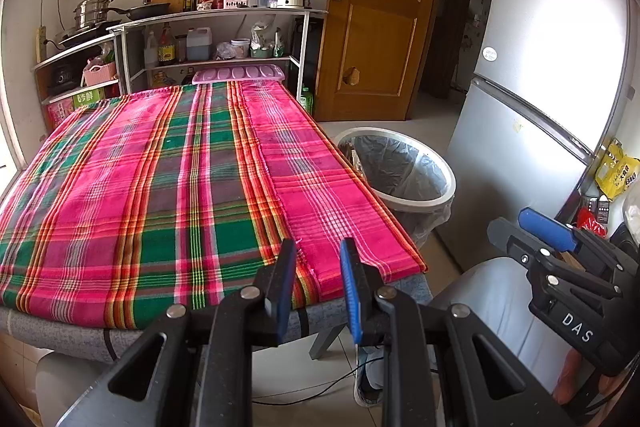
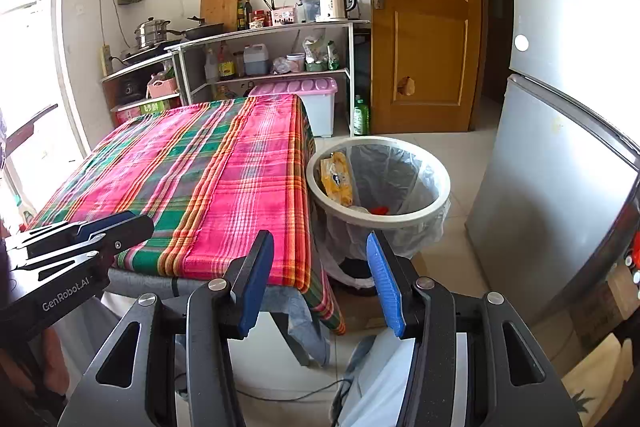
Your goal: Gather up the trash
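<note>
Beside the bench's (image 2: 208, 187) right edge stands the bin (image 2: 380, 219), open floor beyond; left tongs (image 1: 318, 267) and right tongs (image 2: 320, 267) hover apart, empty, at its near edge.

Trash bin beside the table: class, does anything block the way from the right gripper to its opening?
Nothing visible does. The right gripper is open and empty, and the trash bin stands uncovered on the floor beside the table, with a yellow wrapper already inside.

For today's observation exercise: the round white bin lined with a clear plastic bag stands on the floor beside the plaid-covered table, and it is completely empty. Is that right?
Not quite. The round white bin lined with a clear plastic bag does stand beside the plaid-covered table, but it is not empty: the right wrist view shows a yellow wrapper and a red scrap inside.
</note>
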A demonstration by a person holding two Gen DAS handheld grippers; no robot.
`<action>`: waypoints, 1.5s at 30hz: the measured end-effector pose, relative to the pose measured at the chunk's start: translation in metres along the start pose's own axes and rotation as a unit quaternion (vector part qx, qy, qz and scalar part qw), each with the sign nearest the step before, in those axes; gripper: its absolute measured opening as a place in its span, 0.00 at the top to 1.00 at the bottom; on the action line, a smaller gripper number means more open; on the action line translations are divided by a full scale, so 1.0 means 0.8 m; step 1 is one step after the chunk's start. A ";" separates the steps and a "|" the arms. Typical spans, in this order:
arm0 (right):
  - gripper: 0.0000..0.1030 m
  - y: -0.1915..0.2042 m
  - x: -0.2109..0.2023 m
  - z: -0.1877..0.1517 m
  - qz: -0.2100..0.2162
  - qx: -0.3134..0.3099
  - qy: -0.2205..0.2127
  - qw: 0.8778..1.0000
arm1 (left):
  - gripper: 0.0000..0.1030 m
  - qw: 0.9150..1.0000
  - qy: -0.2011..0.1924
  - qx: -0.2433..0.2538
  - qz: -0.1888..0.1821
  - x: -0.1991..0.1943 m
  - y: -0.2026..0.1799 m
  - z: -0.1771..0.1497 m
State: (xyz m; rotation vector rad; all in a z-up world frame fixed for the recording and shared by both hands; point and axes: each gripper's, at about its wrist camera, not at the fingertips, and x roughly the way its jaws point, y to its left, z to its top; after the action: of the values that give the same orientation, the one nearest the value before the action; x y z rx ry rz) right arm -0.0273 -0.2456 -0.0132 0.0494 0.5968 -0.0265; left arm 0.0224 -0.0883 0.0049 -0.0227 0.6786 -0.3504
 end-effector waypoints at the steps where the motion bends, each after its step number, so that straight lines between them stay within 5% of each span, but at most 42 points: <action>1: 0.52 0.000 0.000 0.000 0.000 0.000 0.000 1.000 | 0.77 1.000 0.000 0.000 0.000 0.000 0.000 0.000; 45: 0.52 -0.003 -0.001 -0.001 -0.005 0.003 0.002 1.000 | 0.77 1.000 0.004 0.010 0.004 0.003 -0.003 -0.005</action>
State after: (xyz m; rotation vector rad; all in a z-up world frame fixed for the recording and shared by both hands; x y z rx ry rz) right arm -0.0288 -0.2481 -0.0137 0.0517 0.6001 -0.0368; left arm 0.0207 -0.0910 0.0004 0.0002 0.6836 -0.3499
